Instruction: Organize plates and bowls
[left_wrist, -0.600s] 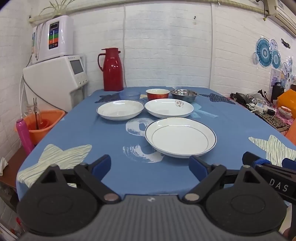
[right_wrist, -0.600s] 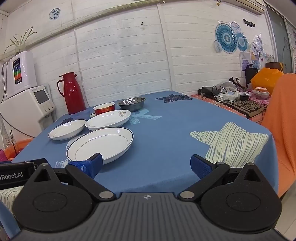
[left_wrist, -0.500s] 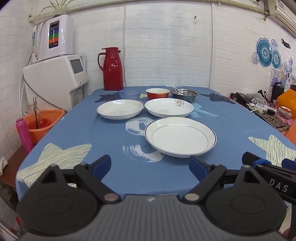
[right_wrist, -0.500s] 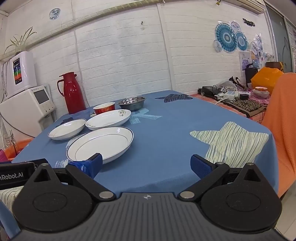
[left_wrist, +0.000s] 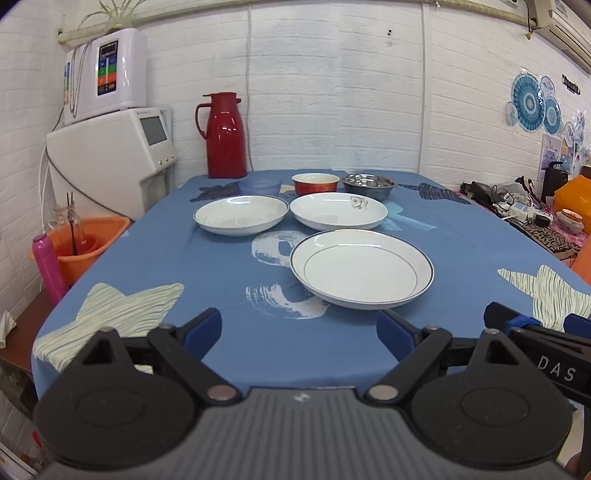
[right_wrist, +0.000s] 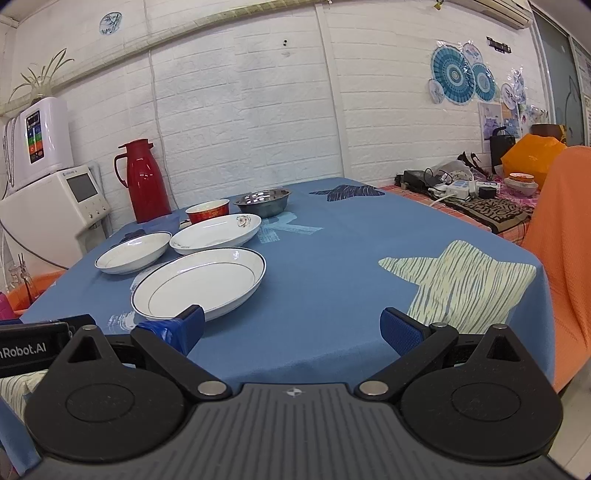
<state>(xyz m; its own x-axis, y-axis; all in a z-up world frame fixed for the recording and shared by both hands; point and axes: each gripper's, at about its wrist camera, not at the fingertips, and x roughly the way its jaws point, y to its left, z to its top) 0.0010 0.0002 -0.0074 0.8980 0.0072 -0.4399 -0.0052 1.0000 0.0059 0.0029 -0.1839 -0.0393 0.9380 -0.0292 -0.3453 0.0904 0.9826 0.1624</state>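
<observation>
On worktop (left_wrist: 229, 266) plates (left_wrist: 361, 267) sat unstacked; left tool (left_wrist: 299, 330), right tool (right_wrist: 291, 325) gaped empty; careless rim pinch risked slip.

In the left wrist view, white letters "DAS" stand on a black bar (left_wrist: 556, 365) just right of the left hand-held gripper (left_wrist: 299, 328), cut off by the frame edge. In the right wrist view, "nRobot.AI" reads in white on a black bar (right_wrist: 27, 349) just left of the right hand-held gripper (right_wrist: 291, 326), its start cropped. Other markings, on the far white appliances and wall signs, are too small to read.
</observation>
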